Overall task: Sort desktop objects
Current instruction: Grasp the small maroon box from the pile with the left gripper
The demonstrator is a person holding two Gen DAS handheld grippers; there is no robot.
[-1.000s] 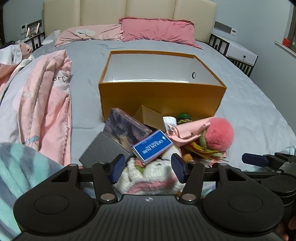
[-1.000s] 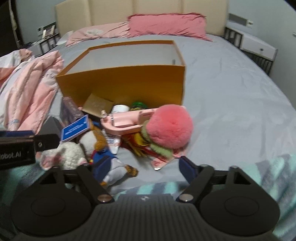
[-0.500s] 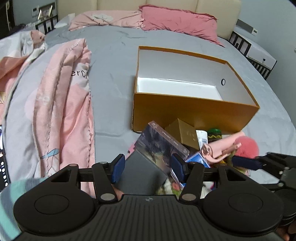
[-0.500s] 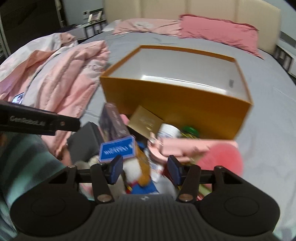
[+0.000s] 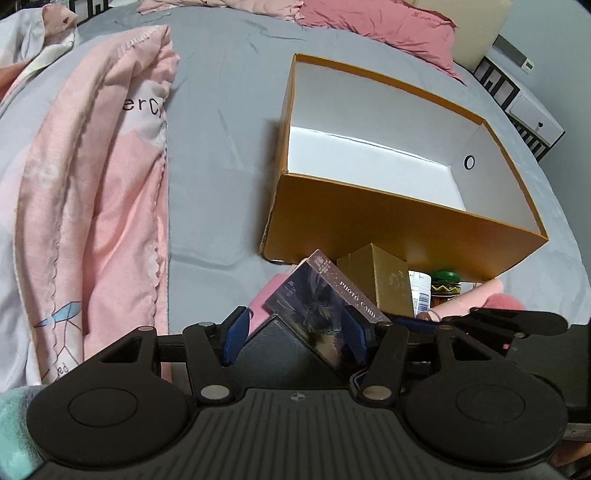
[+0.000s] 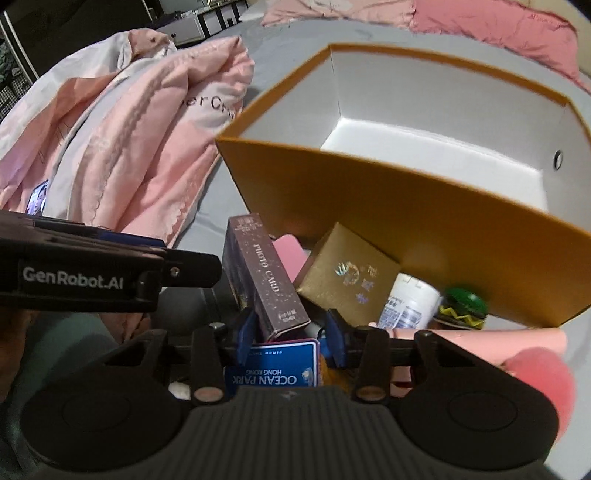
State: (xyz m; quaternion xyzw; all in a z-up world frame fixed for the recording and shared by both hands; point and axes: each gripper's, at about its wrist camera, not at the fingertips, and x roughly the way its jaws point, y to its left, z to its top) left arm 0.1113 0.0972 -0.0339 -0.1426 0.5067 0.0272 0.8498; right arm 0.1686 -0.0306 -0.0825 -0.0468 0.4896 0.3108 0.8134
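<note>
An empty orange box [image 5: 402, 225] with a white inside stands on the grey bed; it also shows in the right wrist view [image 6: 388, 199]. In front of it lies a pile: a dark photo card box [image 5: 325, 306] [image 6: 266, 280], a gold box [image 5: 384, 280] [image 6: 347, 280], a white jar [image 6: 410, 306], a green-lidded item [image 6: 465, 302], a blue Ocean Park card [image 6: 273, 365] and a grey box [image 5: 280, 350]. My left gripper [image 5: 297, 338] is open around the grey box and photo card box. My right gripper [image 6: 291, 338] is open over the blue card, at the photo card box's end.
A pink quilt [image 5: 92, 184] lies bunched along the left of the bed. Pink pillows [image 5: 376, 26] lie at the headboard. A white nightstand [image 5: 528, 107] stands at the right. A pink fluffy ball [image 6: 543, 384] lies at the pile's right end.
Both grippers have moved forward and down into the pile. The right gripper's fingers have narrowed and now sit over the blue card. The left gripper now straddles the grey box.
</note>
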